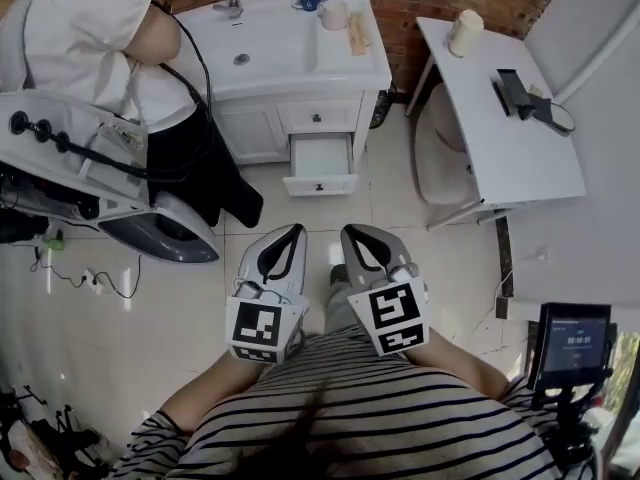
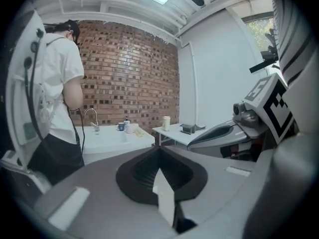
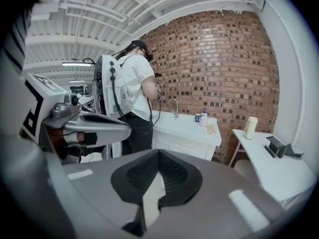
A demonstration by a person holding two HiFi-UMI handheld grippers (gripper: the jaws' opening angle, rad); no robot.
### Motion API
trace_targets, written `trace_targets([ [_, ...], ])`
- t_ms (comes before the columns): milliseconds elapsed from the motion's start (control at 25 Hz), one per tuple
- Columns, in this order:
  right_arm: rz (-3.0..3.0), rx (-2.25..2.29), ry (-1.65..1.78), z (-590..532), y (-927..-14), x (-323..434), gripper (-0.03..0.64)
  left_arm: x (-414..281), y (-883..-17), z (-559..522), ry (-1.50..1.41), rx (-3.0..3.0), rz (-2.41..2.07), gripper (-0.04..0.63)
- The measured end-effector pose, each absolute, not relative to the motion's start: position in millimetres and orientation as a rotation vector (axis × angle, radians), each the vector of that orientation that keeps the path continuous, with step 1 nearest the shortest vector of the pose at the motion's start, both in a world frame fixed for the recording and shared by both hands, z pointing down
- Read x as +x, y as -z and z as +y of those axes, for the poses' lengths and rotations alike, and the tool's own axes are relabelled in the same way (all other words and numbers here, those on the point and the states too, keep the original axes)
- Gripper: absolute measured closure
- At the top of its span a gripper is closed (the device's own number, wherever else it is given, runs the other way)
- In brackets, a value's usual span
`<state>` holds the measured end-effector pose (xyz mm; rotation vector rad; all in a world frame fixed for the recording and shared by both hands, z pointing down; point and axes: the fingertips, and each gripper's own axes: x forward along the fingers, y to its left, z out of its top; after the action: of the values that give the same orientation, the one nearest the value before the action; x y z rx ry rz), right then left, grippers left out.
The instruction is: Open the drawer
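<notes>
In the head view a white vanity cabinet (image 1: 250, 133) stands ahead with its lower drawer (image 1: 321, 159) pulled out, empty inside, its knobbed front (image 1: 321, 184) facing me. The drawer above it (image 1: 316, 117) is closed. My left gripper (image 1: 297, 229) and right gripper (image 1: 347, 229) hang side by side over the floor tiles, well short of the drawer, both shut with nothing between them. In the left gripper view the left gripper (image 2: 159, 148) shows its tips meeting, with the vanity (image 2: 117, 141) far off. The right gripper (image 3: 158, 151) looks the same, facing the vanity (image 3: 187, 133).
A person in a white shirt (image 1: 90, 28) stands at the sink on the left beside a large grey machine (image 1: 100, 168). A white table (image 1: 500, 118) with a cup (image 1: 465, 31) and a stool (image 1: 440, 158) stand on the right. A screen on a stand (image 1: 570, 338) is near right.
</notes>
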<state>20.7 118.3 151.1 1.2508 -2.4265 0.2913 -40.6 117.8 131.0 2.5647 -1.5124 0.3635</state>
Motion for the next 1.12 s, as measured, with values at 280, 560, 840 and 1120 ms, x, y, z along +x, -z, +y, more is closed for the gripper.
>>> trace_targets([
  [280, -2.415, 1.298, -0.264, 251.3, -142.5, -10.8, 0.615, -57.7, -130.0, 251.4, -0.353, 2.597, -1.463, 0.58],
  [560, -2.404, 1.311, -0.299, 326.6, -147.8, -19.3, 0.615, -57.6, -147.4, 325.4, -0.369, 2.564, -1.406, 0.58],
  [840, -2.433, 1.347, -0.33, 350.3, -142.3, 12.1, 0.615, -20.7, -143.8, 354.1, -0.347, 2.589, -1.389, 0.58],
  [1120, -2.486, 1.299, -0.277, 358.1, -134.2, 18.6, 0.617, -7.6, -139.0, 358.2, -0.355, 2.589, -1.425, 0.58],
])
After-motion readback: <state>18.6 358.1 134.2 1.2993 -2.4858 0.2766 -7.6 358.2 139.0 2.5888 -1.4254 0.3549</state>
